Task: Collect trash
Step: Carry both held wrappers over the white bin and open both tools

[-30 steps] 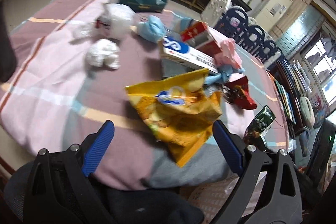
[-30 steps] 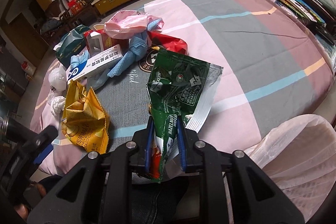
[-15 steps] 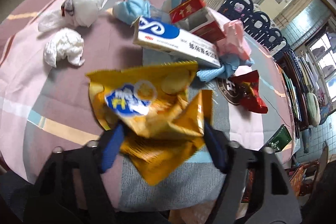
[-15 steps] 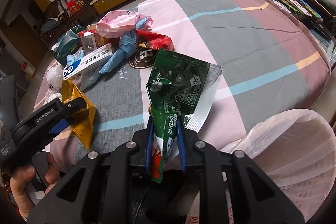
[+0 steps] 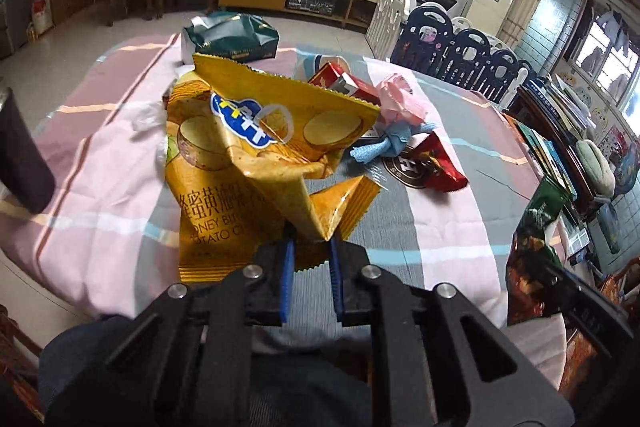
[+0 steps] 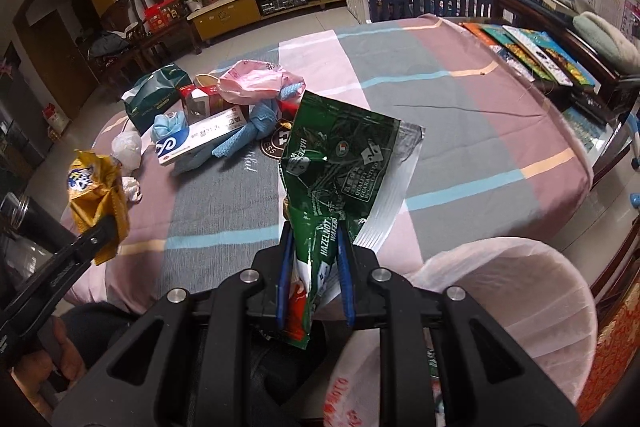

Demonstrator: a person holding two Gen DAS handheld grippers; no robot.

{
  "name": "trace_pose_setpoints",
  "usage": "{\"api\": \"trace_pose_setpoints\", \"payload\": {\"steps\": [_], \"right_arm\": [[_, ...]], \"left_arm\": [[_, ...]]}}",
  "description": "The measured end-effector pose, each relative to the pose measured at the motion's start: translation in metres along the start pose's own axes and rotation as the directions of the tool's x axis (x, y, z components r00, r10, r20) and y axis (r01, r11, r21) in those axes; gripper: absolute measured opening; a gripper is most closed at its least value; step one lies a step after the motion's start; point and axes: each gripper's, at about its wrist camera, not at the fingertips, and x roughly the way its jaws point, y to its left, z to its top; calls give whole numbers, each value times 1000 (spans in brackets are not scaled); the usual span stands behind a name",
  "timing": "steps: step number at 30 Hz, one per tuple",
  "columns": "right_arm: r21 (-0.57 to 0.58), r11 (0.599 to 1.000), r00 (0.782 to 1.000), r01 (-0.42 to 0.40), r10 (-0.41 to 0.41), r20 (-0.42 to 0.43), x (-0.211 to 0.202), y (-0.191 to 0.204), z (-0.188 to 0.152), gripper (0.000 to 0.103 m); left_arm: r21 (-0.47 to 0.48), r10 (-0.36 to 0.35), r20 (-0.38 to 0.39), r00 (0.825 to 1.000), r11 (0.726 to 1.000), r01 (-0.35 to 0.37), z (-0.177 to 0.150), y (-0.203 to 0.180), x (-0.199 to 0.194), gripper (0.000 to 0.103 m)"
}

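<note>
Since the half-second-earlier frame, left gripper has gone from straddling the yellow chip bag on the cloth to holding it raised above the table; jaws now pinched together on a folded lower corner of the bag.

Table: round, covered in a pink, grey and mauve plaid cloth with thin blue and cream stripes.

White plastic bag: large, translucent, mouth open, just beside the table's near edge, to the right of the right gripper.

Yellow chip bag: crumpled foil, blue logo, chip pictures, serrated top edge; stands up and away from the blue pads, tilted left (it hides the items behind it in the left wrist view).

Green wafer wrapper: torn open, silver lining showing at its right edge, "HAZELNUT" lettering visible. Right gripper is clamped on its lower end; the wrapper rises from between the fingers, clear of the cloth.

Remaining litter, mid-table: white toothpaste box, blue cloth, pink plastic bag, red wrapper.
</note>
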Motion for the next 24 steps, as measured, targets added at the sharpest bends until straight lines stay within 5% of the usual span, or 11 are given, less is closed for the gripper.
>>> {"api": "trace_pose_setpoints", "payload": {"steps": [8, 12, 14, 21, 24], "right_arm": [[66, 993, 994, 100, -102, 36, -59, -74, -11, 21], [124, 980, 986, 154, -161, 48, -87, -118, -22, 21], [151, 975, 985, 161, -168, 38, -95, -133, -29, 21], [178, 957, 973, 228, -230, -9, -108, -167, -54, 21], [243, 947, 978, 208, -205, -38, -109, -182, -60, 21]], "left_arm": [[180, -158, -24, 987, 971, 160, -31, -69, -49, 16], [319, -264, -86, 961, 906, 278, -61, -127, -68, 16], [393, -312, -153, 938, 851, 348, -86, -159, -70, 16], [530, -305, -286, 908, 739, 415, -134, -217, -50, 16], [523, -305, -335, 892, 727, 445, -140, -227, -35, 16]]}}
